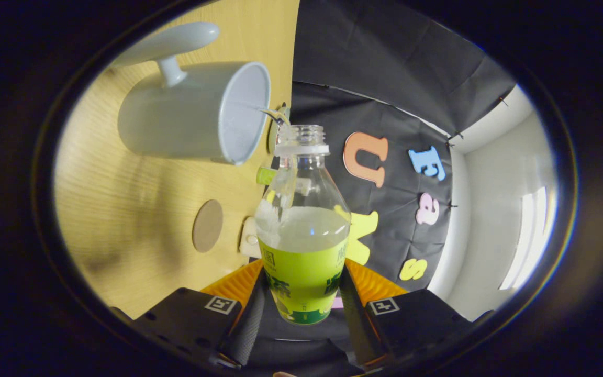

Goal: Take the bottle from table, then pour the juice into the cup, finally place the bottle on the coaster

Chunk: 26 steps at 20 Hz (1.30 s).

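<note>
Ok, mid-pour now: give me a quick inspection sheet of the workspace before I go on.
Surface: wooden table, bare wood around the job's things.
Bottle: clear bottle with green label, cap off, partly full, tipped with its mouth at the cup's rim; a thin stream runs from it.
Cup: pale mug with handle, just beyond the bottle's mouth, opening towards it.
Coaster: round brown coaster flat on the table, free, apart from the cup.
Clutter: a small pale object behind the bottle; cannot tell what.
Gripper: gripper shut on the bottle's lower body, both fingers pressing.
Cables: nothing seen.
Surroundings: black cloth wall, white wall beyond.
</note>
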### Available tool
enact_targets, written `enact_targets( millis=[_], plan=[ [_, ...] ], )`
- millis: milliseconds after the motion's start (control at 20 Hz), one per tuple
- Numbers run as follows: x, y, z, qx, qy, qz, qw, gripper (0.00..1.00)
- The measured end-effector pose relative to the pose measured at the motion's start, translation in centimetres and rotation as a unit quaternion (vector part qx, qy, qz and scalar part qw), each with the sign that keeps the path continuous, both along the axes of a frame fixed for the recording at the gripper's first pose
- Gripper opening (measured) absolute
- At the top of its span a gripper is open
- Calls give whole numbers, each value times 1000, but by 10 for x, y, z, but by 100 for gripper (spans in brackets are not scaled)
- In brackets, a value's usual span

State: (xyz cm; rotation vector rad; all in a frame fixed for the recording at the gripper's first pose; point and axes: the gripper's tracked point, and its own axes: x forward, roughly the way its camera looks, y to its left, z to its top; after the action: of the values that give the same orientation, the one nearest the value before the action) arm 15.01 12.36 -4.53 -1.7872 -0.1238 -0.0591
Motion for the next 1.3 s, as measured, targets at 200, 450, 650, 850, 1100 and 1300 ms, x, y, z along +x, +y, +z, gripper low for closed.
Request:
enact_targets(
  millis=[200,450,650,850,1100,1300],
  plan=[
    [0,2,-1,-10,3,-1,1000,77],
    [-2,8,0,-25,-5,6,1000,77],
    [0,6,0,-31,-9,4,999,77],
    [0,7,2,-37,-13,5,999,77],
    [1,5,3,-45,-16,3,999,77],
    [1,6,3,-45,-19,5,999,77]
  ],
)
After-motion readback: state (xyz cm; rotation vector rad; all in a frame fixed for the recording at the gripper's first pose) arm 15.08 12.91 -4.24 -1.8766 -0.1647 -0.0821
